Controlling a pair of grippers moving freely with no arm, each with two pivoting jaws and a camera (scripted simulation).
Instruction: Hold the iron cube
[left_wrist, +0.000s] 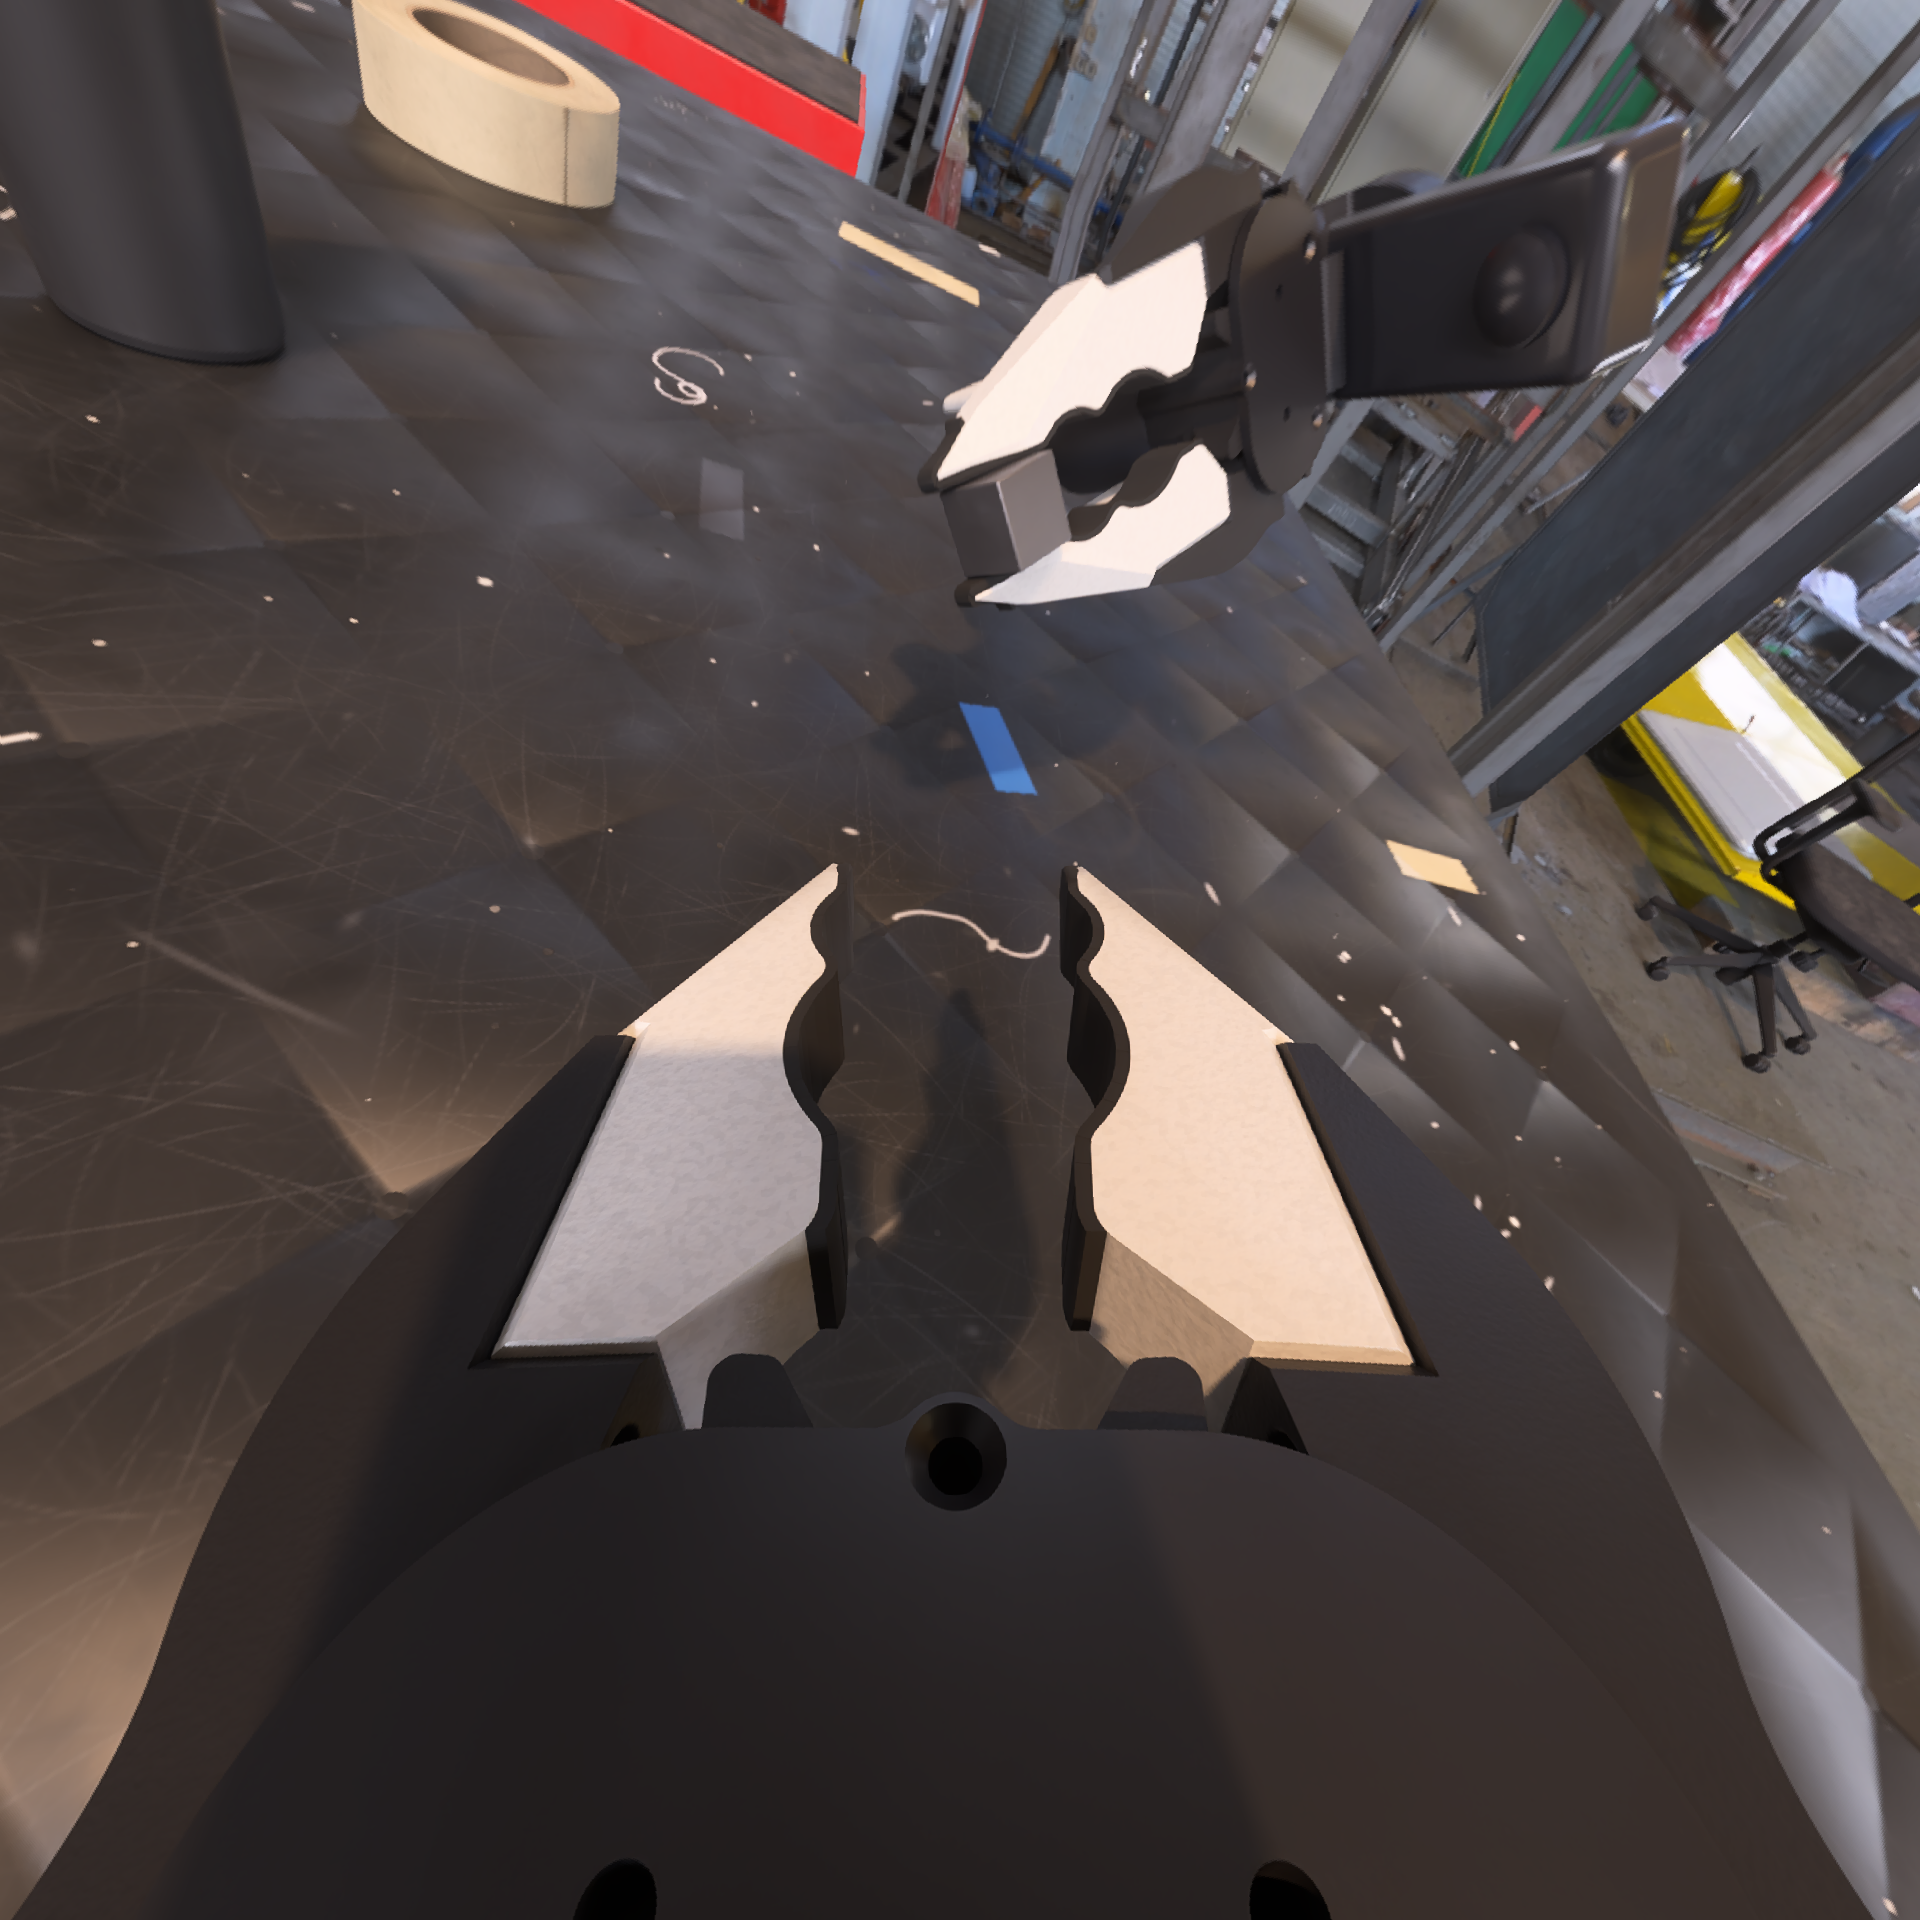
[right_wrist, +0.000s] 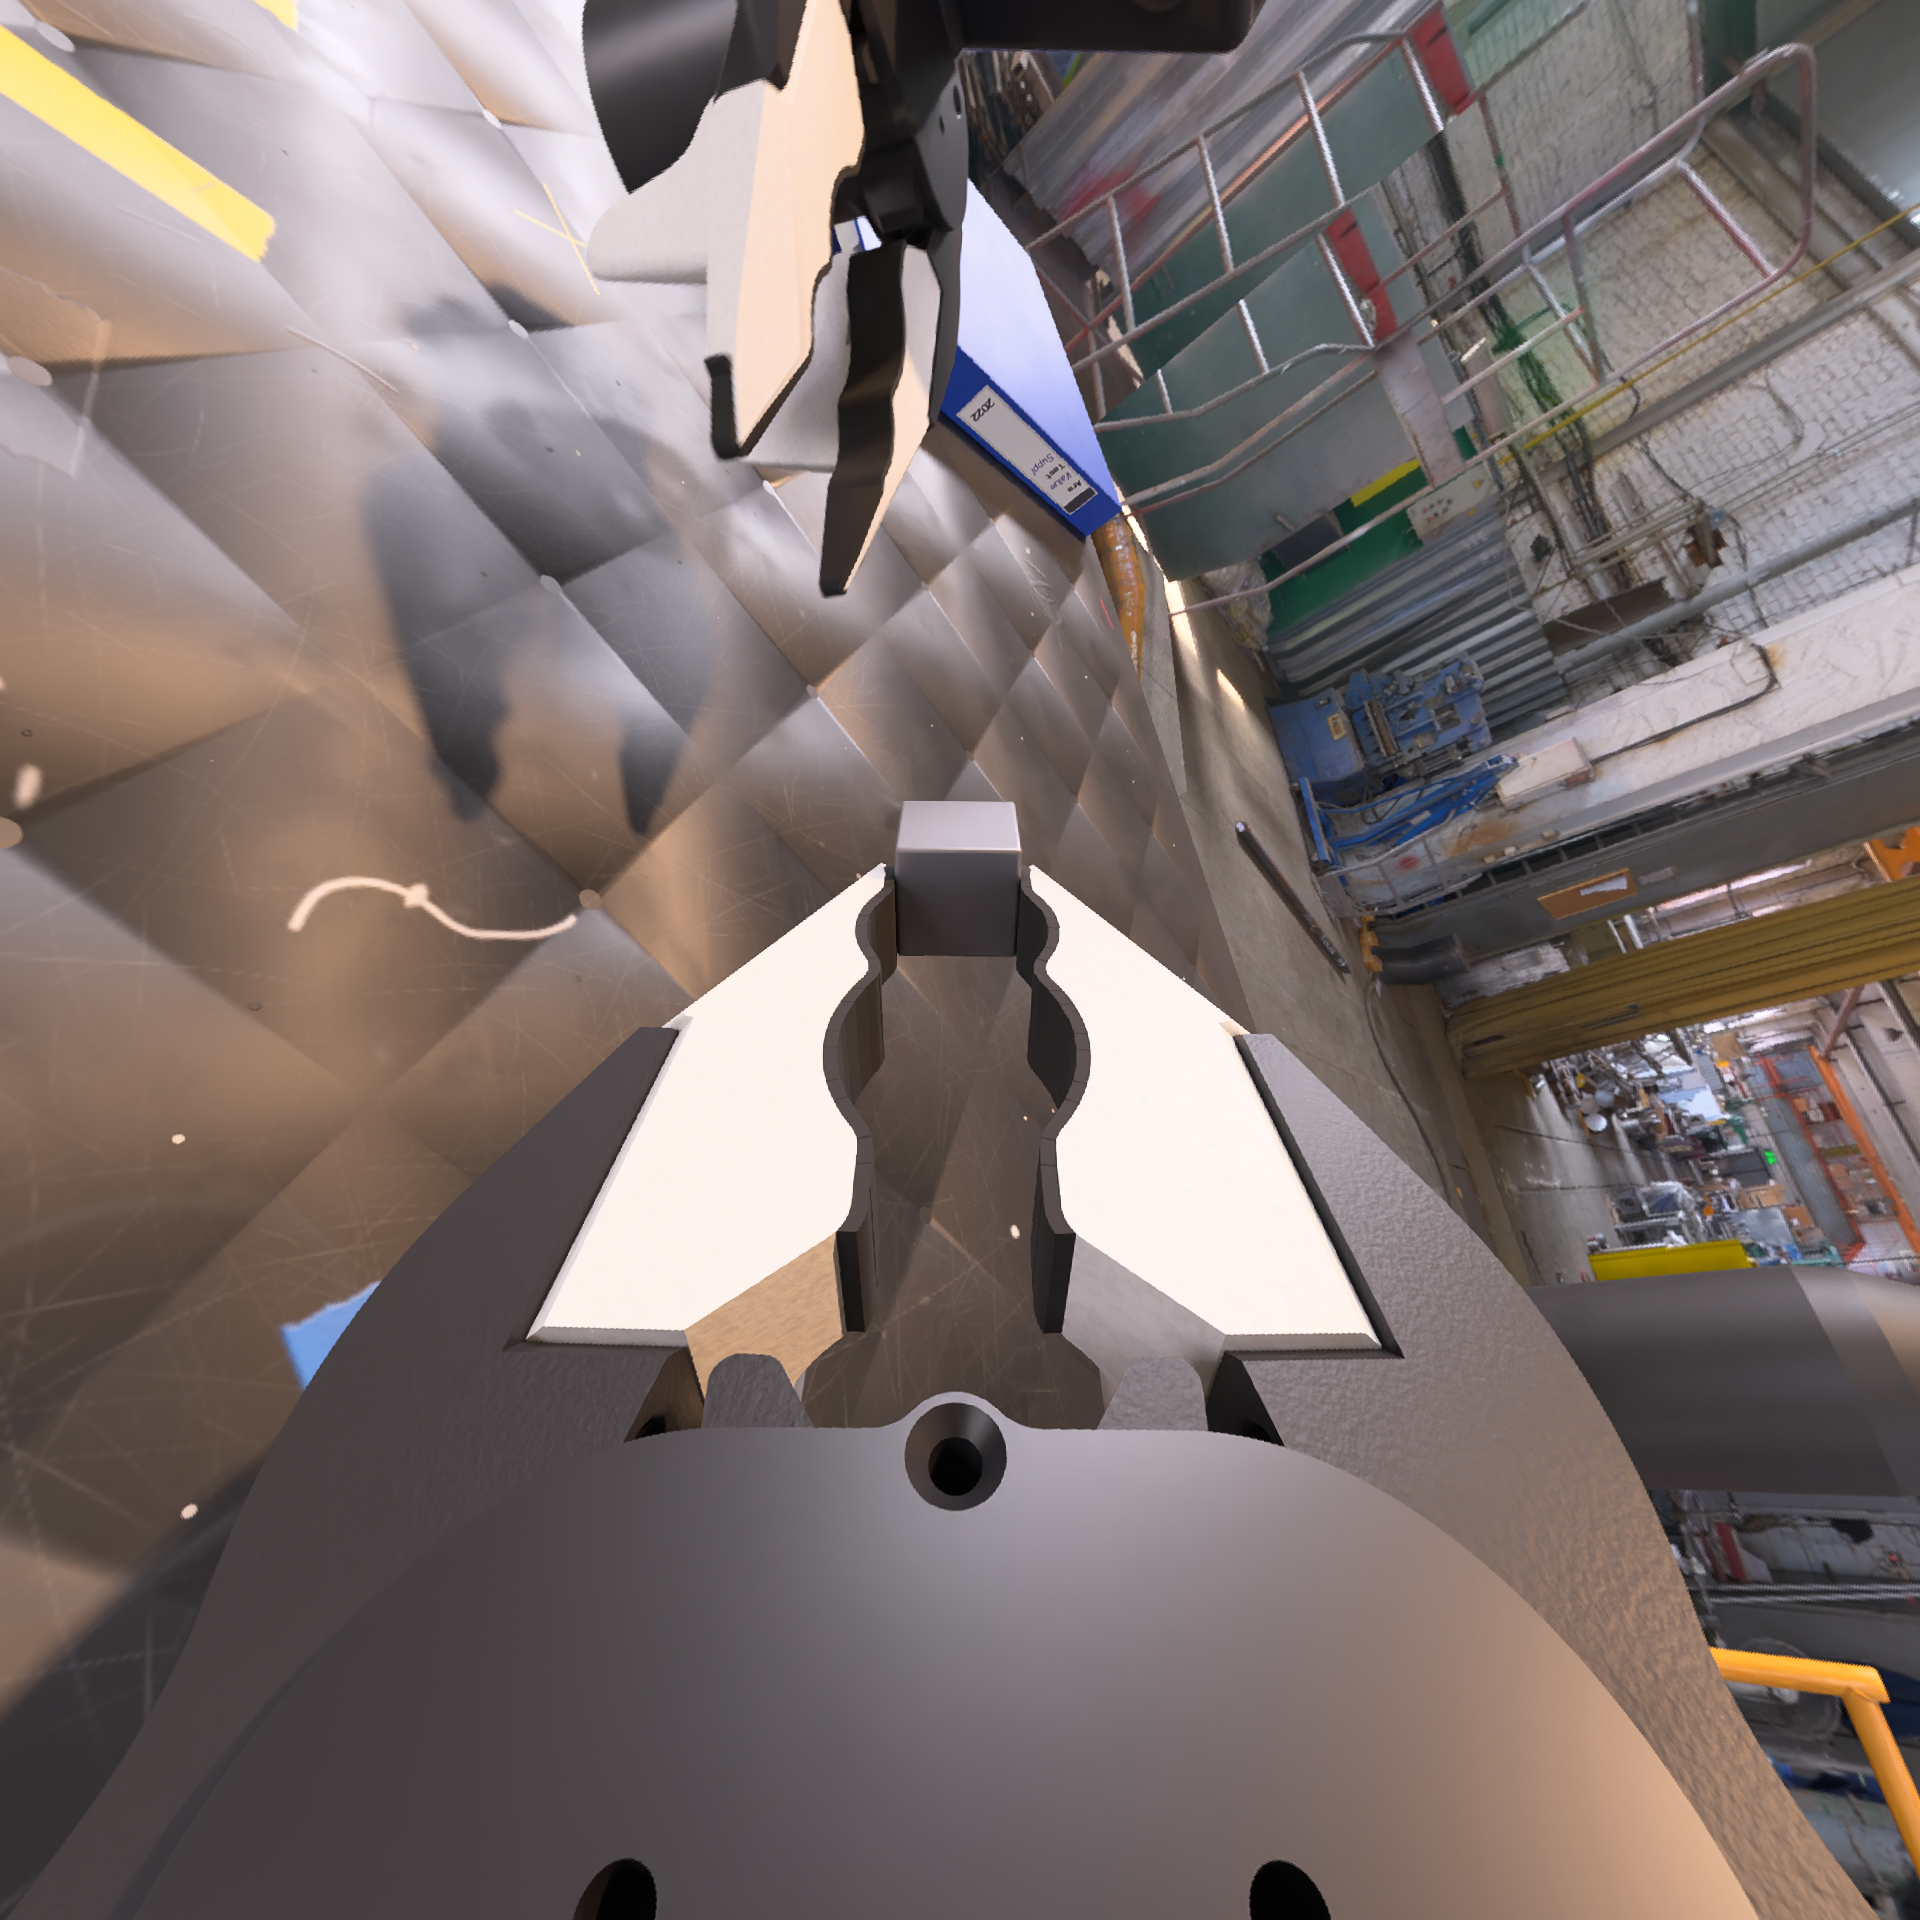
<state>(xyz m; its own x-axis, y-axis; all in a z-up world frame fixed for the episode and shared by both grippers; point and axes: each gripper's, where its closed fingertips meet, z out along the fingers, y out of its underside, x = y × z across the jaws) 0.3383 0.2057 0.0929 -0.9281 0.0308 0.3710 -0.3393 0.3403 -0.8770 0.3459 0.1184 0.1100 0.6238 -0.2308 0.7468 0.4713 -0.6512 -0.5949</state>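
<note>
right claw (right_wrist: 956, 883): pinching iron cube (right_wrist: 956, 878) between its fingertips, lifted clear of the surface (left_wrist: 416, 727) | left claw (left_wrist: 954, 873): spread, nothing between its fingers | cube sits ahead and right of left claw, well apart

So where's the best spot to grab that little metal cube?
On two opposite flat sides, squeezed between the fingertips. The right gripper already holds the iron cube that way, raised off the table. Its faces are flat and parallel, so the pads sit flush. The left gripper is open and empty; it could probably only take the faces left bare.
</note>
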